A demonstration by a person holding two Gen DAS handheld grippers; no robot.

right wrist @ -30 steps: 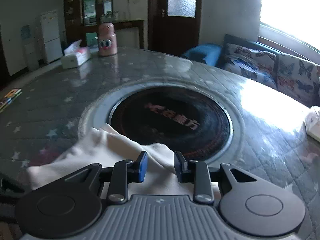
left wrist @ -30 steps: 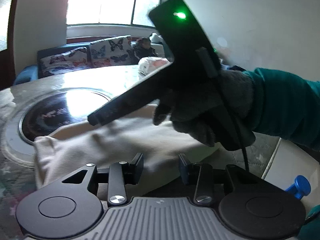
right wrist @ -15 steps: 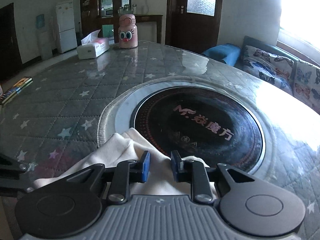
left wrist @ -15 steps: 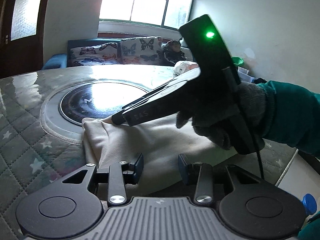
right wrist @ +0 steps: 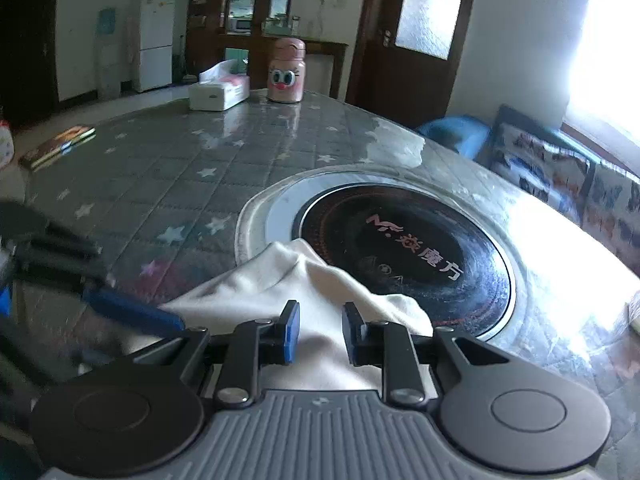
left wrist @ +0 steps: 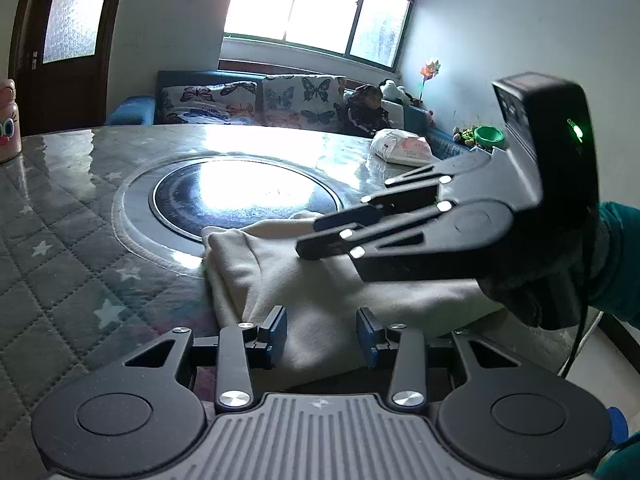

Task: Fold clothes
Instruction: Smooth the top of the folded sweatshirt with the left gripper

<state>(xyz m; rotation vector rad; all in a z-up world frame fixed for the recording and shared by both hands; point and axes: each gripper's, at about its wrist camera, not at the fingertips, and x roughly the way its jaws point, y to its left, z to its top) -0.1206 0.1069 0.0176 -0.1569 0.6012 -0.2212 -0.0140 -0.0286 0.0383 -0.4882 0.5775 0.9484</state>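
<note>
Cloth (left wrist: 320,280), cream, lies bunched at table (left wrist: 60,264) edge, its far corner reaching the cooktop (left wrist: 244,196) at 12 o'clock. Left gripper (left wrist: 322,334) and right gripper (right wrist: 320,332) both spread, gripping nothing. Risk: bunched layers snag, or cloth slides off the near edge.

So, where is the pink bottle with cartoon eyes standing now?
In the right wrist view the pink bottle stands upright at the table's far edge, just right of the white tissue box, in front of the dark cabinet.
</note>
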